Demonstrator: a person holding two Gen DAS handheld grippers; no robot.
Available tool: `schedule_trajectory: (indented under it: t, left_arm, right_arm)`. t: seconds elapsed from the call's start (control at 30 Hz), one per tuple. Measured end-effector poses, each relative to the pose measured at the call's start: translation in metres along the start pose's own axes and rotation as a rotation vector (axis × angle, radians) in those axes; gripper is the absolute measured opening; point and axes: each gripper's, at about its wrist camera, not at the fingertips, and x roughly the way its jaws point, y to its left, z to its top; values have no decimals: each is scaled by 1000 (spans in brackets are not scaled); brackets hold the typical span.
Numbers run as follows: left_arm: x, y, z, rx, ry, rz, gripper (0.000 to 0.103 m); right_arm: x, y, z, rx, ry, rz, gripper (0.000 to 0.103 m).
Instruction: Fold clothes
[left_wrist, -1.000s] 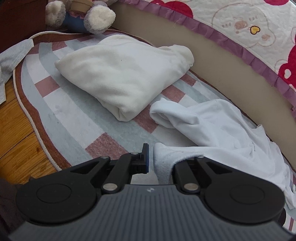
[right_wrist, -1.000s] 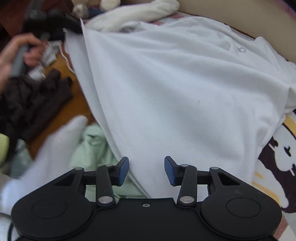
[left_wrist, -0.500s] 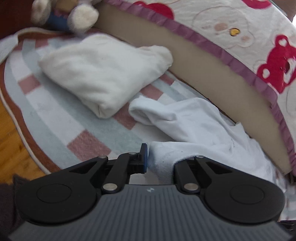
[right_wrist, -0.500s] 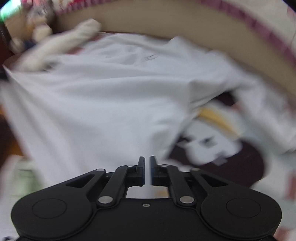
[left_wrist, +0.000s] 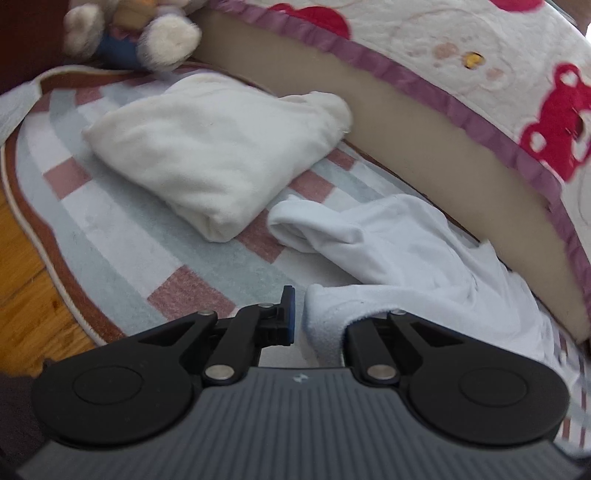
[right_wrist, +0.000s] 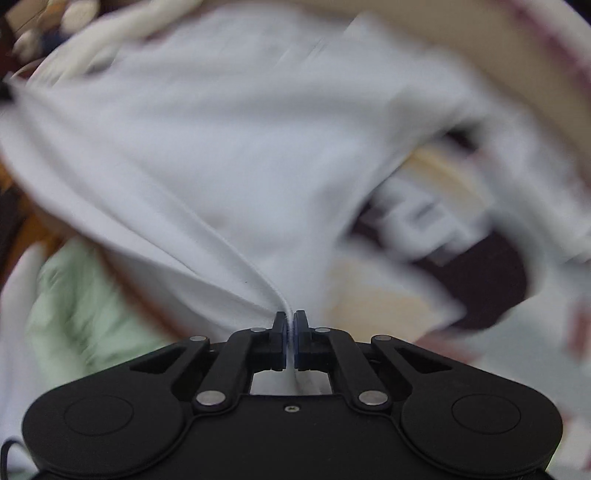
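Striped rug (left_wrist: 122, 236) on a wooden floor (left_wrist: 22, 295), bed edge (left_wrist: 424, 133) running along the far right, and we're down low with both tools. Left hand-held gripper (left_wrist: 299, 317) is pinched tight on a thick fold of the white shirt (left_wrist: 406, 251), cloth bunched over its right finger. That shirt trails away to the right, crumpled against the bed's tan side. Just beyond it, a cream garment (left_wrist: 218, 147) lies folded on the rug, well clear of the pads. Farther back, a plush toy (left_wrist: 147, 33) sits at the rug's far left corner. Over to the right wrist view, heavily blurred: right hand-held gripper (right_wrist: 290, 332) is clamped on the shirt's hem, edge running straight into the closed pads, white shirt (right_wrist: 221, 129) fanning out wide beyond. Pale green cloth (right_wrist: 77, 306) lies near left.
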Motion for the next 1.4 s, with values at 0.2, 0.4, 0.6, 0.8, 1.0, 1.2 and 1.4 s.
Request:
schedule_trajectory:
  t: [0.2, 0.4, 0.6, 0.8, 1.0, 1.2, 1.4]
  left_arm:
    - [-40, -31, 4, 189, -86, -26, 4]
    - [-36, -40, -4, 254, -50, -3, 4]
    - [-15, -33, -16, 271, 33, 28, 4]
    - [-7, -24, -16, 240, 57, 42, 4]
    - [2, -10, -8, 157, 87, 24, 4]
    - [12, -5, -1, 146, 107, 11, 4]
    - [15, -3, -2, 136, 116, 13, 4]
  right_arm:
    - [-91, -65, 16, 250, -255, 143, 2]
    - [-50, -91, -12, 410, -87, 278, 6]
    - [-12, -73, -19, 418, 64, 273, 14]
    - [-6, -38, -8, 168, 138, 231, 20]
    - [-22, -15, -14, -79, 209, 261, 38]
    - [-26, -22, -14, -218, 273, 181, 38]
    - [-14, -18, -16, -254, 305, 186, 37]
